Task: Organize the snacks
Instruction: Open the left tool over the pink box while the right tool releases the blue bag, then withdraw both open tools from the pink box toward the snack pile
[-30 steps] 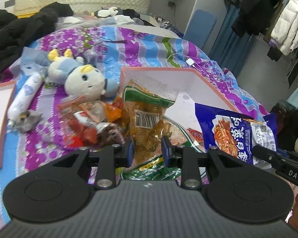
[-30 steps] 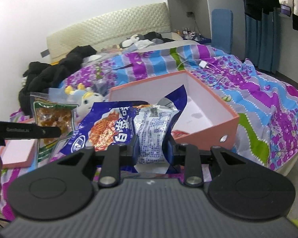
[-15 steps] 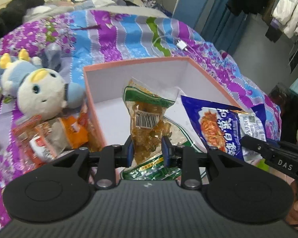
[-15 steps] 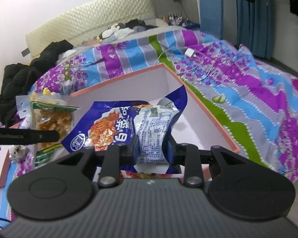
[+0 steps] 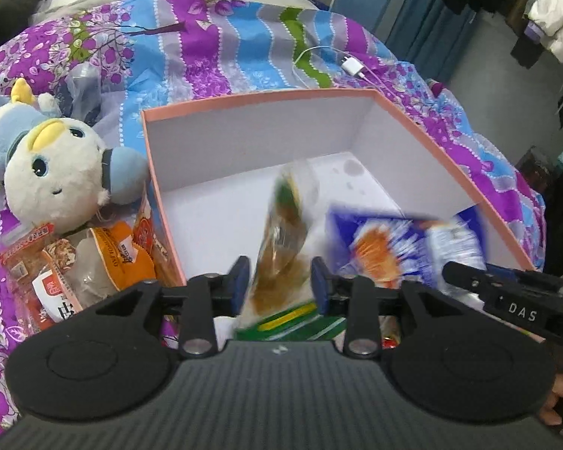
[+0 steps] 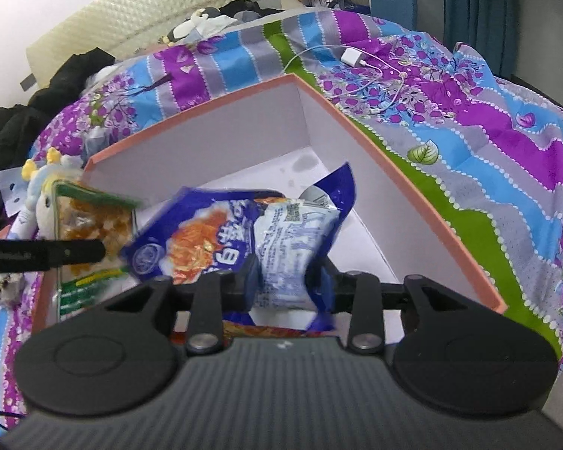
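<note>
A pink open box (image 5: 259, 97) with a white inside lies on the bed; it also shows in the right wrist view (image 6: 401, 172). My left gripper (image 5: 279, 285) stands over the box with its jaws parted, and a clear green-topped snack bag (image 5: 281, 258), blurred, hangs between them. I cannot tell whether the pads still touch it. My right gripper (image 6: 287, 281) is shut on a blue noodle-snack bag (image 6: 244, 236) and holds it over the box. That bag also shows in the left wrist view (image 5: 405, 247).
Several loose snack packets (image 5: 79, 273) lie left of the box beside a plush toy (image 5: 52, 172). A white charger and cable (image 6: 356, 56) lie on the quilt beyond the box. Black clothes (image 6: 26, 127) are heaped at the far left. A red packet (image 6: 274, 332) lies in the box under my right gripper.
Both grippers have moved forward and down over the box. The left jaws have spread wider, and the clear bag has tilted and blurred. The right gripper still grips the blue bag.
</note>
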Action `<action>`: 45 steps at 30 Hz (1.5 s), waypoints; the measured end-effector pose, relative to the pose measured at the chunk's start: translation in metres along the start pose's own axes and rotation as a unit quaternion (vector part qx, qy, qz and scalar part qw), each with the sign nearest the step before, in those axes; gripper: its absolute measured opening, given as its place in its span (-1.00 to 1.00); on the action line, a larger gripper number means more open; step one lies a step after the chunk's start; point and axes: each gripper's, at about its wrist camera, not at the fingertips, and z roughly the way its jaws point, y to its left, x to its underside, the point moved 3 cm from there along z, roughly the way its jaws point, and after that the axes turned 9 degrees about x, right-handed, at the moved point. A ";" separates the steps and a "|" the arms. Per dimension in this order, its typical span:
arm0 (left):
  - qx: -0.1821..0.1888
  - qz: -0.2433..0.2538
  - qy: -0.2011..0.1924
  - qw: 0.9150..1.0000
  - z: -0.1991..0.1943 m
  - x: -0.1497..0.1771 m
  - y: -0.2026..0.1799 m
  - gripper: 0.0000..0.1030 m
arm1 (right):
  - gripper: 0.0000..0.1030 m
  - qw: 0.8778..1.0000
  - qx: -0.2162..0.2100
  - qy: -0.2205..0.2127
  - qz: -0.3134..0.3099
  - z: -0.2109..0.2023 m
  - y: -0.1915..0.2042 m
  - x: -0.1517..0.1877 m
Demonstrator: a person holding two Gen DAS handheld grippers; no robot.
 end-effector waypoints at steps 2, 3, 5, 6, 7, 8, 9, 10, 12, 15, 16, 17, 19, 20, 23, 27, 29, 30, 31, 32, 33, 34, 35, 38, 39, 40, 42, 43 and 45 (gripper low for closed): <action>-0.006 0.002 -0.011 1.000 -0.009 0.001 -0.003 0.04 | 0.29 1.000 0.003 -0.004 0.004 -0.006 -0.002 0.001; -0.003 0.005 -0.015 1.000 -0.015 0.002 -0.006 0.04 | 0.32 1.000 0.006 -0.008 0.004 -0.010 -0.002 0.002; -0.001 0.012 -0.022 1.000 -0.027 0.004 -0.012 0.04 | 0.32 1.000 0.002 -0.014 0.003 -0.018 -0.002 0.003; -0.003 0.015 -0.027 1.000 -0.034 0.005 -0.014 0.04 | 0.32 1.000 0.000 -0.016 0.004 -0.023 -0.002 0.004; -0.005 0.017 -0.032 0.999 -0.042 0.006 -0.016 0.04 | 0.32 1.000 -0.002 -0.019 0.005 -0.028 -0.002 0.005; -0.005 0.017 -0.036 0.999 -0.049 0.007 -0.018 0.04 | 0.32 1.000 -0.004 -0.024 0.004 -0.034 -0.002 0.006; -0.005 0.017 -0.041 0.999 -0.057 0.009 -0.020 0.04 | 0.32 1.000 -0.007 -0.028 0.004 -0.041 -0.002 0.007; -0.006 0.017 -0.046 0.999 -0.065 0.011 -0.022 0.04 | 0.32 0.999 -0.008 -0.032 0.004 -0.047 -0.001 0.008; -0.010 0.018 -0.056 0.998 -0.083 0.016 -0.026 0.04 | 0.32 0.999 -0.012 -0.041 0.004 -0.062 -0.001 0.012; -0.010 0.021 -0.066 0.998 -0.109 0.027 -0.032 0.04 | 0.32 0.998 -0.018 -0.055 0.004 -0.085 0.000 0.019; -0.009 0.023 -0.070 0.997 -0.117 0.032 -0.034 0.04 | 0.32 0.998 -0.020 -0.060 0.005 -0.093 0.001 0.022; -0.010 0.024 -0.074 0.997 -0.127 0.036 -0.036 0.04 | 0.32 0.998 -0.021 -0.064 0.006 -0.101 0.002 0.025; -0.011 0.026 -0.081 0.996 -0.143 0.046 -0.040 0.04 | 0.32 0.997 -0.023 -0.070 0.006 -0.114 0.002 0.032; -0.011 0.027 -0.085 0.996 -0.152 0.051 -0.041 0.04 | 0.32 0.997 -0.025 -0.073 0.006 -0.122 0.003 0.036; -0.011 0.025 -0.097 0.995 -0.176 0.067 -0.045 0.04 | 0.32 0.996 -0.030 -0.082 0.006 -0.142 0.007 0.047; -0.014 0.022 -0.109 0.994 -0.202 0.087 -0.049 0.05 | 0.32 0.995 -0.038 -0.091 0.001 -0.163 0.013 0.060; -0.013 0.018 -0.112 0.993 -0.211 0.096 -0.049 0.05 | 0.32 0.995 -0.043 -0.094 -0.001 -0.172 0.017 0.067; -0.014 0.016 -0.114 0.993 -0.215 0.100 -0.049 0.05 | 0.32 0.994 -0.045 -0.096 -0.003 -0.176 0.019 0.070; -0.015 0.016 -0.115 0.993 -0.220 0.105 -0.049 0.05 | 0.32 0.994 -0.046 -0.098 -0.005 -0.179 0.020 0.072; -0.015 0.015 -0.117 0.993 -0.224 0.108 -0.048 0.05 | 0.32 0.994 -0.048 -0.100 -0.007 -0.183 0.022 0.075; -0.015 0.014 -0.118 0.993 -0.228 0.112 -0.048 0.05 | 0.32 0.994 -0.049 -0.102 -0.008 -0.186 0.024 0.078; -0.015 0.013 -0.120 0.993 -0.232 0.116 -0.048 0.05 | 0.32 0.993 -0.051 -0.103 -0.010 -0.189 0.025 0.081; -0.015 0.013 -0.122 0.992 -0.235 0.120 -0.048 0.05 | 0.32 0.993 -0.053 -0.105 -0.012 -0.193 0.027 0.084; -0.018 0.010 -0.128 0.992 -0.248 0.129 -0.046 0.05 | 0.32 0.992 -0.058 -0.107 -0.017 -0.201 0.033 0.093; -0.019 0.010 -0.130 0.991 -0.252 0.132 -0.046 0.05 | 0.32 0.992 -0.060 -0.107 -0.018 -0.203 0.034 0.095; -0.022 0.009 -0.134 0.991 -0.256 0.135 -0.046 0.05 | 0.32 0.992 -0.063 -0.108 -0.019 -0.205 0.036 0.097; -0.027 0.006 -0.139 0.990 -0.264 0.140 -0.044 0.05 | 0.32 0.991 -0.067 -0.109 -0.022 -0.210 0.039 0.101; -0.028 0.004 -0.141 0.990 -0.268 0.143 -0.043 0.05 | 0.32 0.991 -0.070 -0.110 -0.023 -0.212 0.041 0.104; -0.032 0.000 -0.145 0.989 -0.275 0.151 -0.042 0.05 | 0.32 0.991 -0.075 -0.110 -0.027 -0.216 0.044 0.109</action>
